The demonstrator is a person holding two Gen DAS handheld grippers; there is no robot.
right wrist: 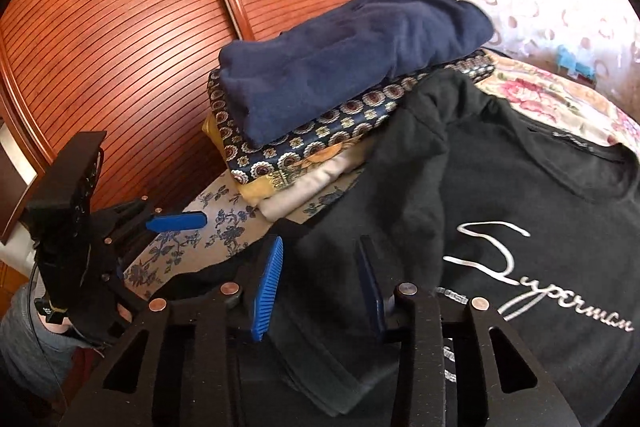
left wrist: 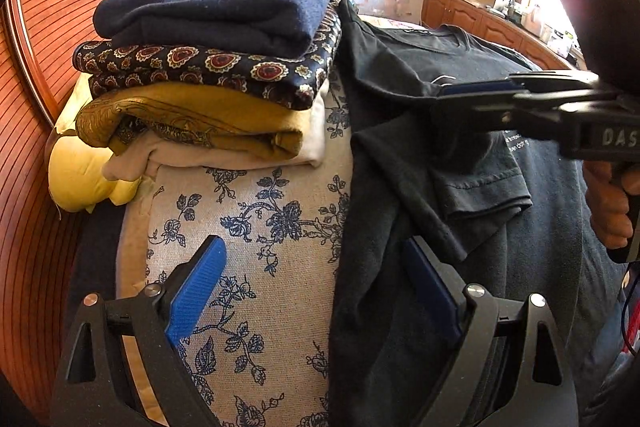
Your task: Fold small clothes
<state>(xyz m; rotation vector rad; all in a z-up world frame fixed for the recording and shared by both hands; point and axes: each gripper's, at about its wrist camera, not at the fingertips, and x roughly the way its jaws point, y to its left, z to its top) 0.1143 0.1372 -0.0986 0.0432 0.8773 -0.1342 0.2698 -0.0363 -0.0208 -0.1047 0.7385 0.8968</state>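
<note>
A black T-shirt [left wrist: 500, 227] [right wrist: 532, 163] with white script lettering lies face up on a blue-flowered cloth surface [left wrist: 248, 219] [right wrist: 216, 227], its left side and sleeve [left wrist: 480, 183] folded inward. My left gripper [left wrist: 316, 287] is open wide, straddling the shirt's left edge; one of its blue pads [right wrist: 176, 221] shows in the right wrist view. My right gripper [right wrist: 318, 287] [left wrist: 460, 101] hangs low over the folded side. Its pads stand apart with black fabric between them, not visibly pinched. A stack of folded clothes [left wrist: 216, 67] [right wrist: 344, 75], navy on top, sits behind.
Slatted wooden wardrobe doors [left wrist: 32, 147] [right wrist: 120, 47] close off the left side. A yellow cushion [left wrist: 76, 171] lies beside the stack. A rose-patterned bedspread [right wrist: 560, 95] and a wooden dresser [left wrist: 480, 19] are beyond the shirt. A hand [left wrist: 612, 203] holds the right gripper.
</note>
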